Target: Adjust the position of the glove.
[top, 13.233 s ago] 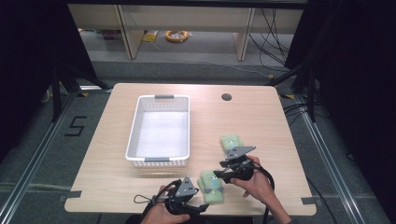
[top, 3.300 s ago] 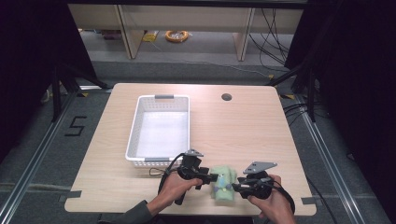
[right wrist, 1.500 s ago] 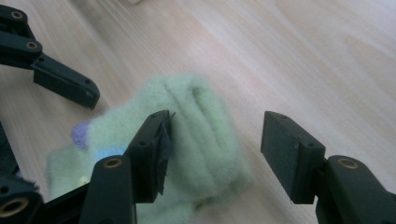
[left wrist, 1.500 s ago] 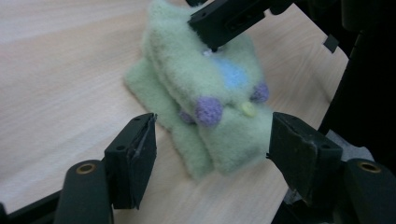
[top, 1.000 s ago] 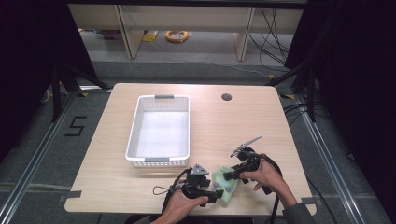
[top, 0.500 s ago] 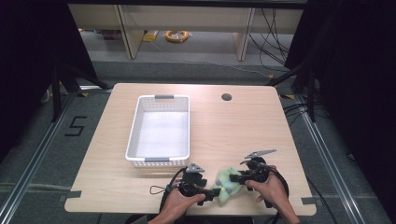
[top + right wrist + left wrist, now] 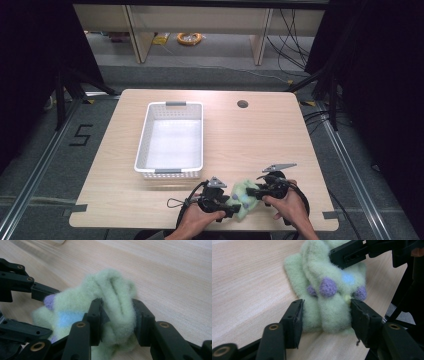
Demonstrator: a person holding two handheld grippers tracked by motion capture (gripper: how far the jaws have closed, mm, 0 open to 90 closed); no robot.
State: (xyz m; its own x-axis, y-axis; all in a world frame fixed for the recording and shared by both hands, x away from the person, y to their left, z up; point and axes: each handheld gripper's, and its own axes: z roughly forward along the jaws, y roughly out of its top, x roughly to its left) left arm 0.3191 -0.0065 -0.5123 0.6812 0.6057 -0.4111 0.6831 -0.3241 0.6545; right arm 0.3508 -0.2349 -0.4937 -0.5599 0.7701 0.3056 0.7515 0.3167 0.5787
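- Fuzzy green sock bundle (image 7: 244,194) sat near the table's (image 7: 260,135) front edge, right of the white basket (image 7: 172,137).
- Left gripper (image 7: 325,312) had just been closing, pads squeezing one end.
- Right gripper (image 7: 117,315) was clamped on the other end.

Green fleece (image 7: 117,302) between right tongs (image 7: 117,315)

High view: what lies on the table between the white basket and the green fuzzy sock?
Bare wood of the table; nothing lies between the white basket and the green fuzzy sock, as the high view shows.
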